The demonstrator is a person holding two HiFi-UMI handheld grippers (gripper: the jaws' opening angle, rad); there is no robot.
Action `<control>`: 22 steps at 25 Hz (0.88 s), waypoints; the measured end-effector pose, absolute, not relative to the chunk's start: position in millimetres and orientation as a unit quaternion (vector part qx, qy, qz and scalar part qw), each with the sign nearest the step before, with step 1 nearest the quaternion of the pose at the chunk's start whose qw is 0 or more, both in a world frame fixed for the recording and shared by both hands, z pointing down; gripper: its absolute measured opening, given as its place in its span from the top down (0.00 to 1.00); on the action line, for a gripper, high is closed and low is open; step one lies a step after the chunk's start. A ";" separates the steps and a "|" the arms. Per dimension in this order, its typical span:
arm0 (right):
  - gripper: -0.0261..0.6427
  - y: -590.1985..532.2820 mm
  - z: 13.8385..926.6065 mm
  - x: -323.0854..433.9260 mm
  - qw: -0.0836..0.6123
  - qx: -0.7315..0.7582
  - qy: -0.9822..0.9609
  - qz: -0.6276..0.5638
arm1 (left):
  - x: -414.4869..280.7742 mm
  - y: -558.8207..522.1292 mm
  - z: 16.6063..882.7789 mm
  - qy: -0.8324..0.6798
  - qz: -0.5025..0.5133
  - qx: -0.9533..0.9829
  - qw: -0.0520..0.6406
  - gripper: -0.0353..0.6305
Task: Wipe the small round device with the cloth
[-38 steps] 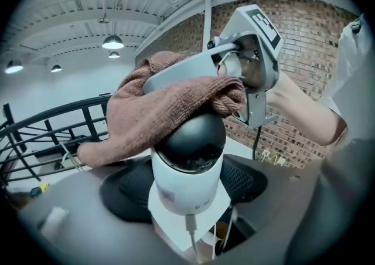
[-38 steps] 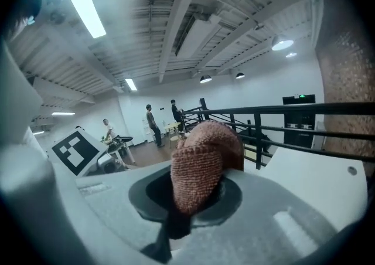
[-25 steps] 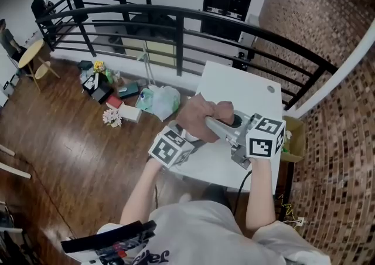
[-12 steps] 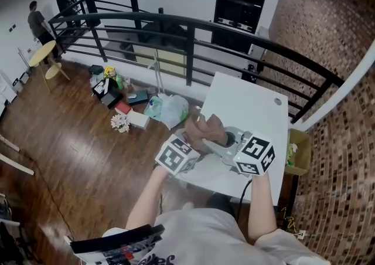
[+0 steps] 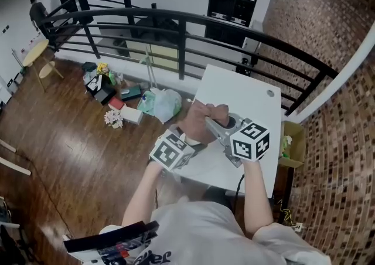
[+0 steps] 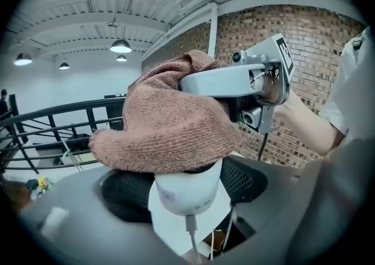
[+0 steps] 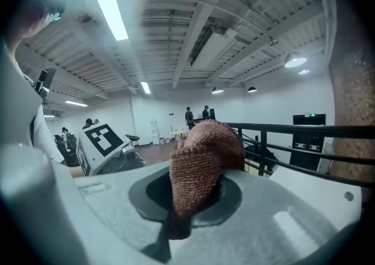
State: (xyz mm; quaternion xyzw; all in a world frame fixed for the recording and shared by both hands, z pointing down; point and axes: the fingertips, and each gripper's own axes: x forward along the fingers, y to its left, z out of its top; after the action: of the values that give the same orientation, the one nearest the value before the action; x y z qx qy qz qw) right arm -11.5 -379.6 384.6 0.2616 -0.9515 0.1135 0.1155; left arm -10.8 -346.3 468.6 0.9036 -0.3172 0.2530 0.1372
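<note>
The small round device (image 6: 187, 196) is white, with a cable (image 6: 191, 239) hanging from its near side. It sits between the dark pads of my left gripper (image 6: 186, 184), which is shut on it. A brown knitted cloth (image 6: 167, 126) lies draped over the device's top and hides its upper part. My right gripper (image 7: 193, 193) is shut on the cloth (image 7: 204, 155), and its grey jaw (image 6: 225, 81) reaches over the cloth from the right. In the head view both grippers meet at the cloth (image 5: 202, 122) above the white table (image 5: 249, 97).
A black railing (image 5: 176, 23) runs behind the table. Beyond it lies a lower wooden floor with bags and boxes (image 5: 126, 99). A bin (image 5: 292, 138) stands at the table's right side, next to the brick wall. People (image 5: 38, 9) stand far off at the left.
My right gripper has come down a little with the cloth, which now lies lower over the device. My left gripper has stayed in place.
</note>
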 end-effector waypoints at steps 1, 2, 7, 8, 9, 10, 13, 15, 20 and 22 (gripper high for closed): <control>0.93 -377.3 382.3 -8.3 0.113 0.263 -0.952 0.110 | -7.5 -346.0 468.6 -0.315 0.250 0.905 0.141 0.38; 0.93 -371.4 376.8 -6.9 0.107 0.253 -0.956 0.104 | -3.5 -345.3 467.0 -0.311 0.244 0.907 0.147 0.38; 0.93 -320.1 370.3 -23.5 0.182 0.124 -0.975 0.020 | 6.9 -350.6 459.6 -0.309 0.251 0.908 0.128 0.38; 0.93 -316.0 374.7 -26.1 0.201 0.110 -0.973 0.020 | 9.2 -350.2 460.4 -0.307 0.256 0.908 0.126 0.38; 0.93 -312.7 378.3 -27.7 0.214 0.095 -0.972 0.025 | 11.3 -349.7 461.7 -0.305 0.259 0.908 0.126 0.38; 0.93 -309.0 382.0 -28.1 0.228 0.080 -0.970 0.030 | 13.3 -349.1 463.4 -0.303 0.262 0.907 0.127 0.38; 0.93 -296.7 396.7 -25.6 0.281 0.049 -0.958 0.021 | 18.6 -347.9 468.3 -0.301 0.268 0.906 0.132 0.38; 0.93 -295.0 403.5 -24.6 0.302 0.054 -0.952 0.010 | 19.8 -349.2 470.5 -0.303 0.271 0.904 0.133 0.38; 0.93 -308.4 396.6 -27.4 0.275 0.098 -0.957 0.004 | 16.1 -348.9 467.0 -0.303 0.254 0.905 0.155 0.38; 0.93 -325.6 385.4 -26.1 0.239 0.135 -0.961 0.021 | 10.5 -350.0 466.8 -0.306 0.261 0.904 0.143 0.38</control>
State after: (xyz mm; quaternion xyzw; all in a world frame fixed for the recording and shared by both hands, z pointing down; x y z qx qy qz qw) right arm -26.1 -325.6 385.4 0.1345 -0.9615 0.0215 0.2388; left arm 10.5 -350.0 466.8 0.9044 -0.3061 0.2609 0.1427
